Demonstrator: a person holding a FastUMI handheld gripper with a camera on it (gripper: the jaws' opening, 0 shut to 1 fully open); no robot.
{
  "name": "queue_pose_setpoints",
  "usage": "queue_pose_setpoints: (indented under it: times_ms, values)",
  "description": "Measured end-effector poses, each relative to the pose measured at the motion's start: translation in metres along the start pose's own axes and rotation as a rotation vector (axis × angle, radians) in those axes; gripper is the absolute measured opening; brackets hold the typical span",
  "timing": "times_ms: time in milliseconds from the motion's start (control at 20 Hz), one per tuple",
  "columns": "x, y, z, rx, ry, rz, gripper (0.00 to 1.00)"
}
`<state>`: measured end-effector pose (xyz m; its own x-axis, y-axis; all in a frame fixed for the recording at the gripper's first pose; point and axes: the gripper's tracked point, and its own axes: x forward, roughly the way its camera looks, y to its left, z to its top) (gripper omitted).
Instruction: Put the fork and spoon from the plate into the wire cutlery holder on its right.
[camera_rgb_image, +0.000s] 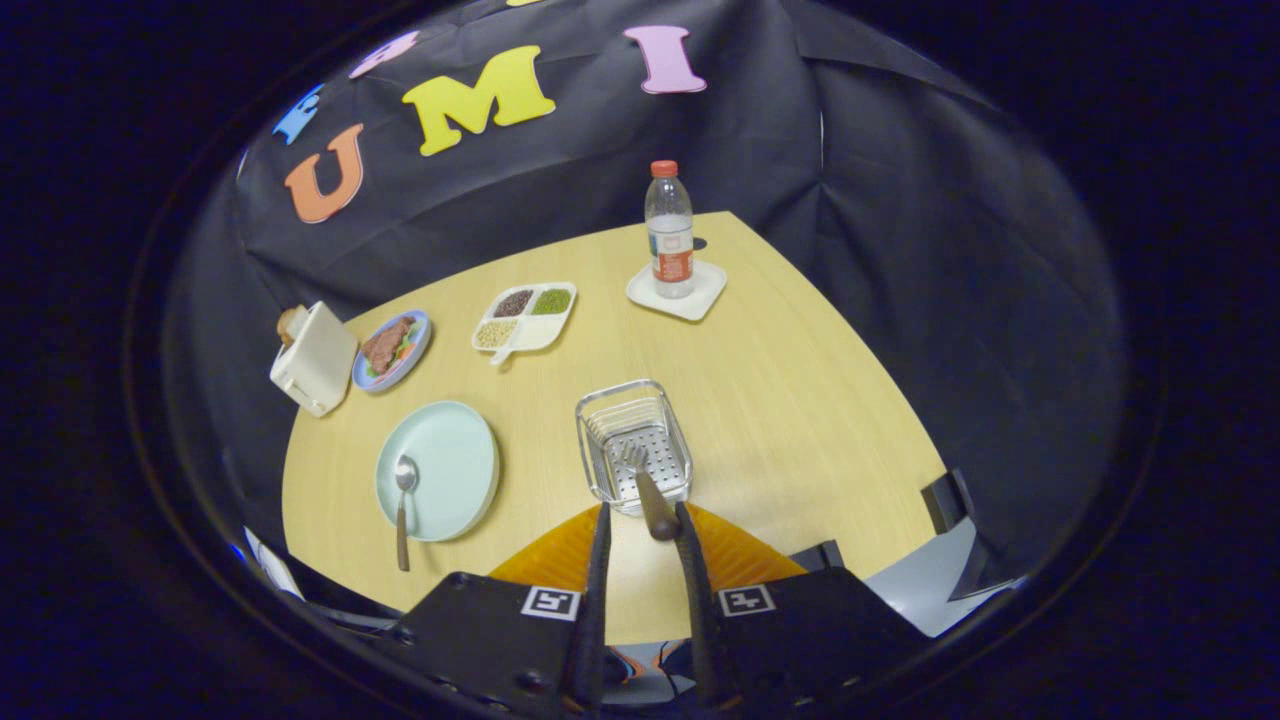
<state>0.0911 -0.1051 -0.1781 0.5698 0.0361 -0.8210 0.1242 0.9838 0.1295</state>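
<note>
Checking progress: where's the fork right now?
Gripper view: the fork sits between the gripper fingers, prongs over the wire holder, right of the plate.

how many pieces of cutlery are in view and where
2. The fork is tines-first in the wire cutlery holder, its handle by the gripper fingertips. The spoon lies on the pale plate, left of the holder.

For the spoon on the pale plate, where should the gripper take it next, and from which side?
Probably by the handle's near end, coming from above with the fingers across its width. The spoon lies bowl-up on the plate, handle overhanging the rim onto the table, leaving room beneath. The gripper appears to be holding the fork over the wire cutlery holder.
</note>
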Motion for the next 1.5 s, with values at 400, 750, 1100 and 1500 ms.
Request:
queue_pose_setpoints:
  times_ms: [400,750,1100,1500]
  values:
    - [-0.013,0.024,0.005,-0.039,-0.044,0.017,0.64]
    - [-0.017,0.064,-0.002,-0.097,-0.048,0.024,0.93]
    - [-0.008,0.125,-0.028,-0.176,-0.001,0.074,0.96]
    - [0.013,0.183,-0.065,-0.274,0.071,0.110,0.96]
